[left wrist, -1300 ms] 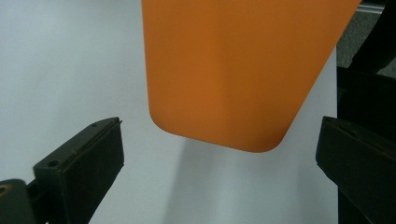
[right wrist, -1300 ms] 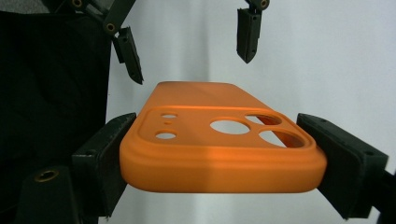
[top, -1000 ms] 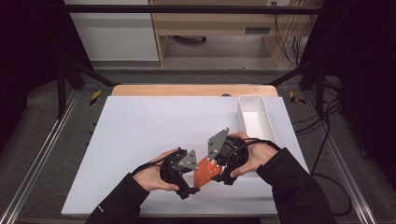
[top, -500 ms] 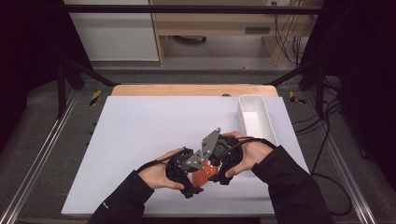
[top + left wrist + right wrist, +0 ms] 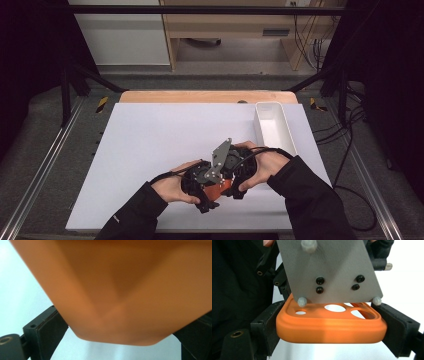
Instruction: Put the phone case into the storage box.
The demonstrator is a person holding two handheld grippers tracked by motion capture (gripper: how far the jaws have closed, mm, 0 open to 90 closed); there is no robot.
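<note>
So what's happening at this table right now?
A person holds a two-jaw gripper in each hand over a white table. The right gripper is clamped on an orange phone case, one jaw on each long edge. The left gripper has just been closing its jaws around the case's other end; whether they press on it yet is unclear. A white tray sits off to the right.

The orange case [image 5: 332,326] looks like smooth, soft matt rubber. The grey plate [image 5: 329,270] looks like dull, grainy metal.
</note>
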